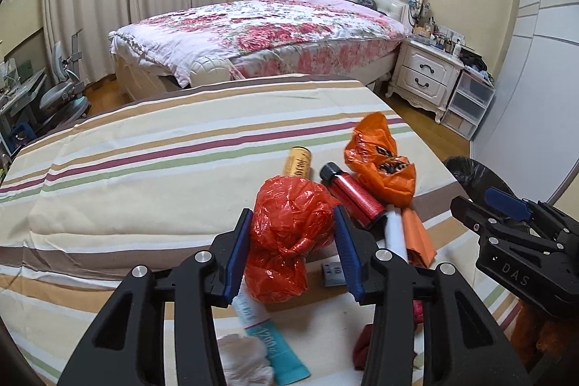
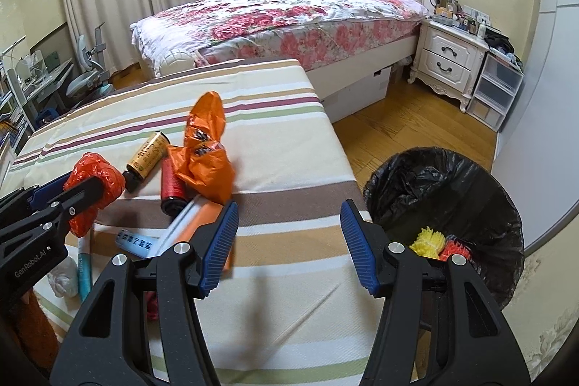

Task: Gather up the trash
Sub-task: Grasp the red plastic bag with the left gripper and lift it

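Note:
My left gripper (image 1: 293, 216) is shut on a crumpled red plastic bag (image 1: 289, 234), both blue pads pressing its sides just above the striped tablecloth (image 1: 144, 169). Behind it lie a gold bottle (image 1: 298, 161), a red tube with a black cap (image 1: 353, 196) and an orange plastic bag (image 1: 380, 161). A teal tube (image 1: 267, 339) and white tissue (image 1: 242, 364) lie below the jaws. My right gripper (image 2: 289, 208) stands open over bare cloth with nothing between its fingers. To its right is a bin with a black liner (image 2: 445, 190), holding yellow and red scraps (image 2: 430, 241).
A floral-covered bed (image 2: 289, 20) stands beyond the table. A white nightstand (image 2: 448, 60) and plastic drawers (image 2: 495, 89) are at the back right, and a desk chair (image 2: 87, 75) at the left. Wood floor (image 2: 398, 129) runs between table, bin and bed.

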Motion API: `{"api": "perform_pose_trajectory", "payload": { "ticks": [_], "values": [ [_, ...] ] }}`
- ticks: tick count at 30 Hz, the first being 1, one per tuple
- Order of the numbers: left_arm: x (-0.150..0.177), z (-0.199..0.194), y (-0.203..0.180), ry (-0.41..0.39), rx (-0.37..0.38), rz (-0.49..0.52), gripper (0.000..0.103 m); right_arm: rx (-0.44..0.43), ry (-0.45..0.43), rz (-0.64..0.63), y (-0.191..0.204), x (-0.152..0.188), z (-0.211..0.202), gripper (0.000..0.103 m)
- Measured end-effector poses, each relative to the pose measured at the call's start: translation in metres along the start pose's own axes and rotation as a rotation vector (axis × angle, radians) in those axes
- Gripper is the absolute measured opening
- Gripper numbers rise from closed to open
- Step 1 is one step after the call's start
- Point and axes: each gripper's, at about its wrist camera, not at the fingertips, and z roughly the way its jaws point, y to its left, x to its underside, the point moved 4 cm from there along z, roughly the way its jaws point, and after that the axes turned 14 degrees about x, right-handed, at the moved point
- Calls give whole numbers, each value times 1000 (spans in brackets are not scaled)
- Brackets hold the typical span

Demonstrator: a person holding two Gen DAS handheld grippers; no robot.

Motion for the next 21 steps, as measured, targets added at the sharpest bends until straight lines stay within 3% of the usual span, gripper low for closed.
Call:
{"api": "perform_pose_trajectory", "payload": {
  "ticks": [13,21],
  "values": [
    [-14,-36,67,-83,-113,-94,44,-57,-27,-53,43,-35,6,57],
    [-8,-43,101,-85,-159,-151,44,-72,30,-95,71,-41,31,53]
  ]
}}
